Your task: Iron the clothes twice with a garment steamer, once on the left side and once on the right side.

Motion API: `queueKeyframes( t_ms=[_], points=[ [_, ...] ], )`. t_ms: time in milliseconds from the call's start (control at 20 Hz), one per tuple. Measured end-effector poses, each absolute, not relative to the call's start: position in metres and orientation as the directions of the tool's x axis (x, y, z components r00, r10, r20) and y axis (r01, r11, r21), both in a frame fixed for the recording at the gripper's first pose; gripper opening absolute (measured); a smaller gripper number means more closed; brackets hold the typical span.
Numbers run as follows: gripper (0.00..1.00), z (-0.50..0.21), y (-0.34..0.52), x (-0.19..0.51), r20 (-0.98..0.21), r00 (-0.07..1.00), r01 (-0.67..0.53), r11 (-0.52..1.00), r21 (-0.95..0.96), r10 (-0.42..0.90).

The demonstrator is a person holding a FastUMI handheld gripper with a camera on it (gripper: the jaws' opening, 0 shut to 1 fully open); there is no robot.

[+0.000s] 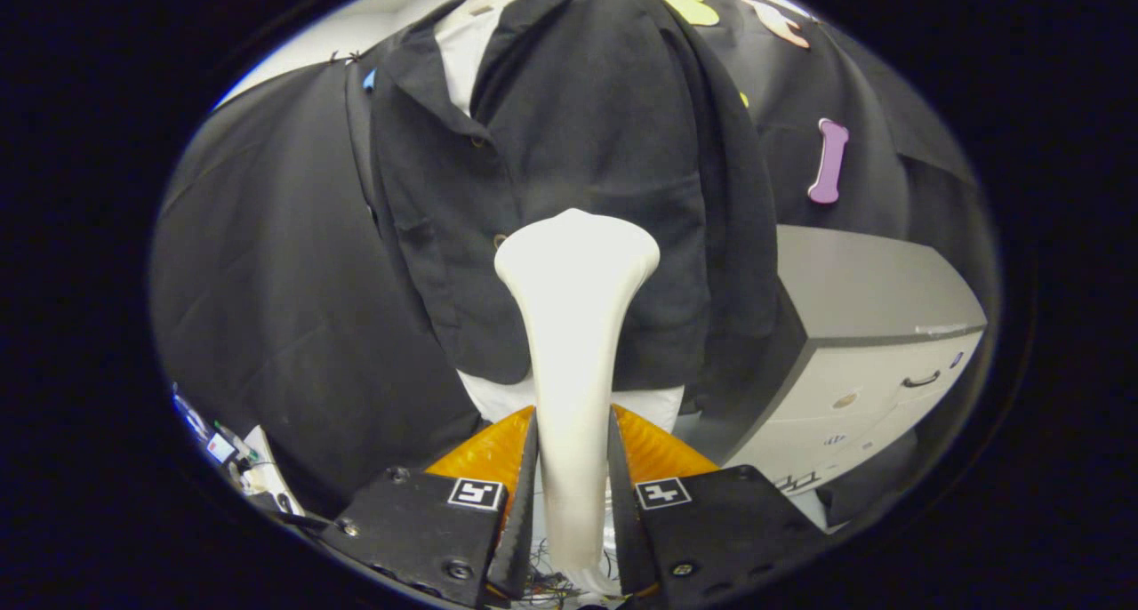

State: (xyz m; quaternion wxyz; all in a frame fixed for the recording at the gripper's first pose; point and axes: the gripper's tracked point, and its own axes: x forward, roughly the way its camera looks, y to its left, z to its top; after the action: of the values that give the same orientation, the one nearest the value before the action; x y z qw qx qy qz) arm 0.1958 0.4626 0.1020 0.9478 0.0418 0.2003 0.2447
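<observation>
White garment steamer [573, 343] stands clamped between the 2 fingers [523, 494] of the gripper [573, 454], its head against the black jacket [578, 183] ahead.

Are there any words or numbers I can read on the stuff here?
Square markers on the gripper, which is shut on the steamer: black-and-white patterns, no words.
Small marks on the cabinet drawers: too blurred to read.
Jacket: no text.
</observation>
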Motion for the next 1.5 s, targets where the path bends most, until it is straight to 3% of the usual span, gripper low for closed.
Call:
queueKeyframes(
  t_ms=[700,1100,1500],
  points=[
    [0.41,0.294,0.544,0.130,-0.041,0.786,-0.613,0.786,0.083,0.617],
    [0.41,0.350,0.622,0.135,0.024,0.737,-0.676,0.735,0.047,0.676],
    [0.41,0.359,0.657,0.167,0.005,0.738,-0.675,0.737,0.016,0.675]
  ],
)
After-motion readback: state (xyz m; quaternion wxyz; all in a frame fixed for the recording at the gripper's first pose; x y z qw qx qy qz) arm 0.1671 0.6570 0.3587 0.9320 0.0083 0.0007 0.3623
